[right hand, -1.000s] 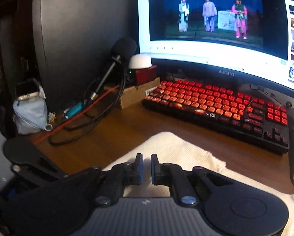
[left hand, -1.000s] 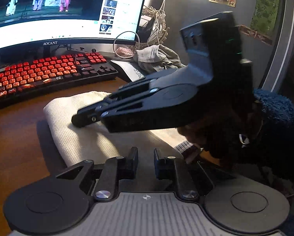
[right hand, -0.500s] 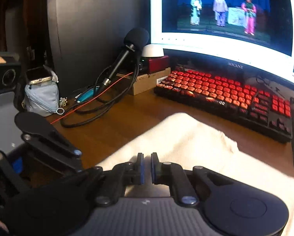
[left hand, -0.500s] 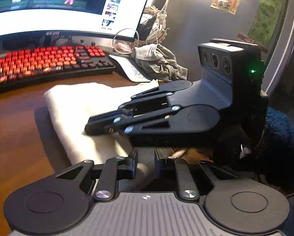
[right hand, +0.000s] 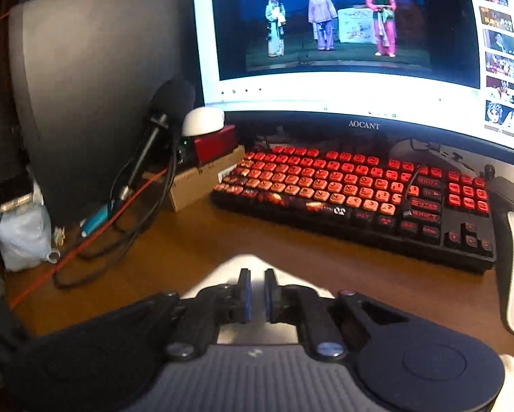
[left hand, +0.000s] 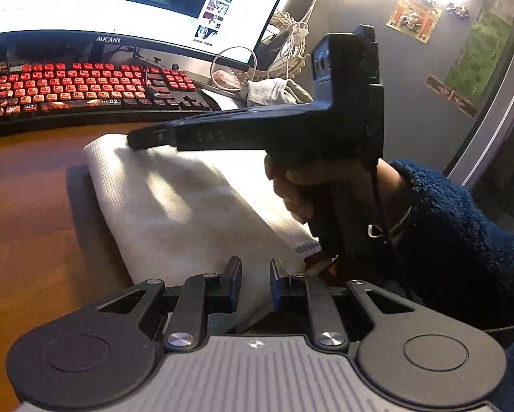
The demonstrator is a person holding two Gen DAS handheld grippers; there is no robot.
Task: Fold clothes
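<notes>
Left wrist view. Upper left of frame: red-backlit black keyboard (left hand: 85,89) on the brown wooden table (left hand: 26,206), below a lit wide monitor (left hand: 119,3). Centre of frame: cream ribbed knit garment (left hand: 188,213), folded into a long flat stack, lying on the table and running from mid-frame down to the lower centre. Lower centre: left gripper (left hand: 255,283), jaws a narrow gap apart, the near end of the garment showing in the gap; contact of the pads with the cloth cannot be told. Centre to right: right gripper (left hand: 136,137) seen side-on, held by a hand (left hand: 301,192) in a dark blue fleece sleeve (left hand: 463,240); its tip sits at the far corner of the garment, whether touching cannot be told. Behind it, a crumpled grey cloth (left hand: 274,91) beside white coiled cables (left hand: 291,41).

Right wrist view. Left of frame: pale blue pouch (right hand: 21,233) at the table edge, then a black microphone (right hand: 160,120) leaning against a dark panel, with black cables (right hand: 95,257) looped below. Centre: right gripper's jaws nearly together with a thin slot between the blue pads (right hand: 246,295), nothing visibly clamped; the cream garment shows directly beneath and around the tips. Upper centre to right: monitor above the keyboard.
</notes>
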